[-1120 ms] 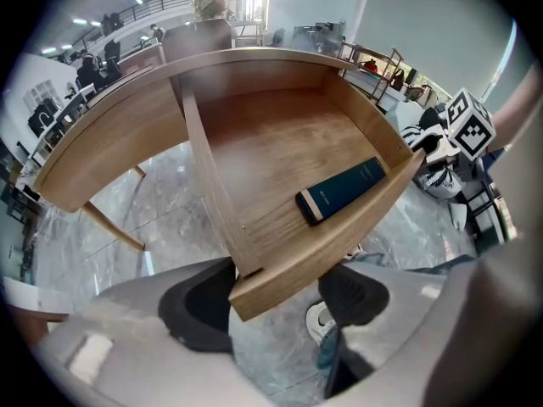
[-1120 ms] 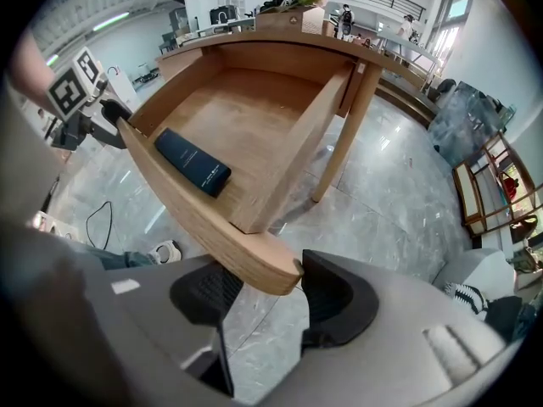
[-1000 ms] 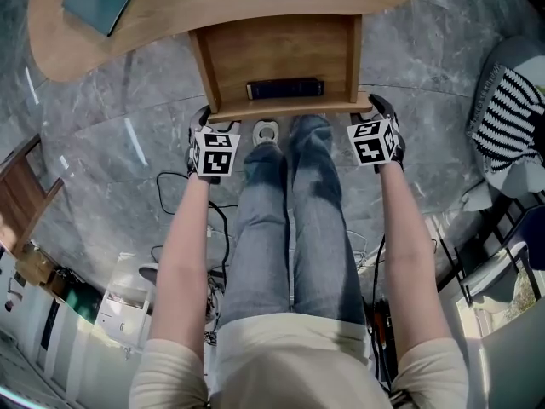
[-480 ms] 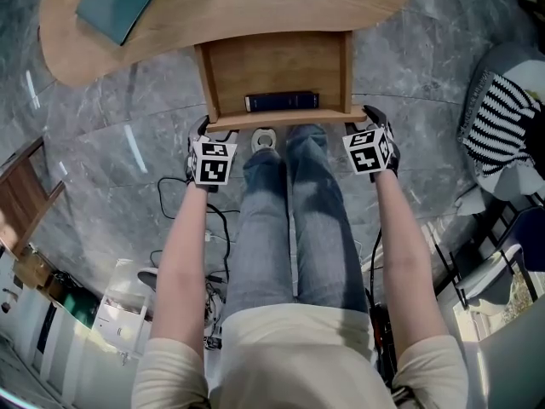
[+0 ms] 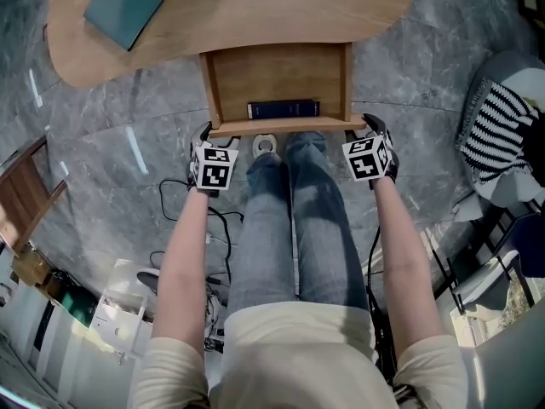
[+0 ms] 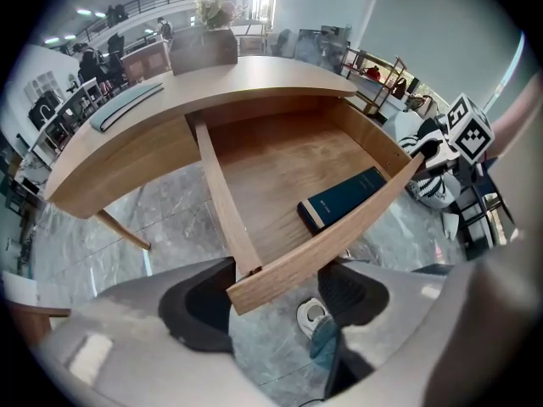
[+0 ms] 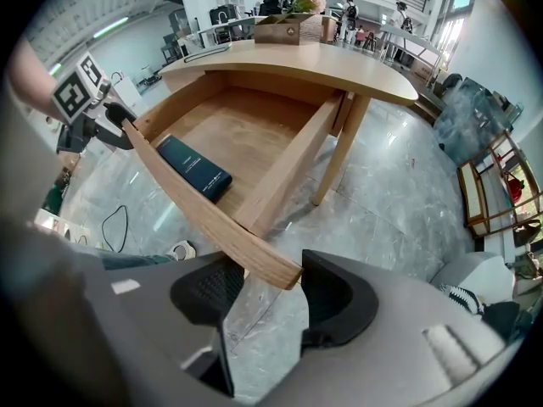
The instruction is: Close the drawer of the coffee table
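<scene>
The wooden coffee table (image 5: pixel 255 7) has its drawer (image 5: pixel 272 75) pulled out toward me, with a dark blue book (image 5: pixel 283 108) lying inside by the front panel (image 5: pixel 281 127). My left gripper (image 5: pixel 204 135) points down at the panel's left end. My right gripper (image 5: pixel 373 124) points down at its right end. In the left gripper view the panel's corner (image 6: pixel 246 282) sits between the wide-apart jaws of the left gripper (image 6: pixel 276 299), with gaps showing. In the right gripper view the panel's end (image 7: pixel 271 270) likewise lies between the spread jaws of the right gripper (image 7: pixel 271 299).
A teal book (image 5: pixel 123 10) lies on the tabletop. My legs (image 5: pixel 289 220) and a white shoe (image 5: pixel 266 135) are right below the drawer. Cables (image 5: pixel 183 194) trail on the grey floor at left. A striped cloth (image 5: pixel 502 126) lies at right, and a table leg (image 7: pixel 339 155) stands beside the drawer.
Both grippers have risen a little at the two ends of the drawer's front panel. The drawer stands open as before, with the book in the same place.
</scene>
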`<control>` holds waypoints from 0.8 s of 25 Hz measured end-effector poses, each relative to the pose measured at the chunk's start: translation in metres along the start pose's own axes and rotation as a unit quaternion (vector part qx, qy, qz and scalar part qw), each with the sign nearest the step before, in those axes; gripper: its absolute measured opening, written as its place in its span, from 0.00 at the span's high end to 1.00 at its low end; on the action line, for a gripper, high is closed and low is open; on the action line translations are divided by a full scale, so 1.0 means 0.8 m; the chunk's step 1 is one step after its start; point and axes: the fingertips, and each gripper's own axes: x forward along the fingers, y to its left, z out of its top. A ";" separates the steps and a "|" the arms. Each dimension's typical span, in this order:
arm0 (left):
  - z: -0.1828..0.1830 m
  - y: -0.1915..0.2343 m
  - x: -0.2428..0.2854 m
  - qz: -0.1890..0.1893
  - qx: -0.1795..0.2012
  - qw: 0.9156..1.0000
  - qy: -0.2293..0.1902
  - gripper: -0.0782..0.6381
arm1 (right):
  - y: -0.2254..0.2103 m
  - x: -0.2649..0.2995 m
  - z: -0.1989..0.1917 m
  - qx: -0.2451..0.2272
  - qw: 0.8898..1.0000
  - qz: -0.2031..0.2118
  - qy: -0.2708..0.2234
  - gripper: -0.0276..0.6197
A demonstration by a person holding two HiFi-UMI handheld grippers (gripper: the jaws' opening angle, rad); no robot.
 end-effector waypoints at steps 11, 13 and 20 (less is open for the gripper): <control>0.024 0.012 0.004 0.008 0.000 1.000 -0.005 0.46 | -0.015 0.004 0.022 -0.003 1.000 0.002 -0.006 0.64; 0.029 0.016 0.006 0.008 0.001 1.000 -0.004 0.46 | -0.017 0.005 0.027 -0.004 1.000 0.002 -0.006 0.64; 0.047 0.024 0.007 0.012 0.005 1.000 -0.004 0.46 | -0.026 0.005 0.040 -0.002 1.000 0.000 -0.009 0.64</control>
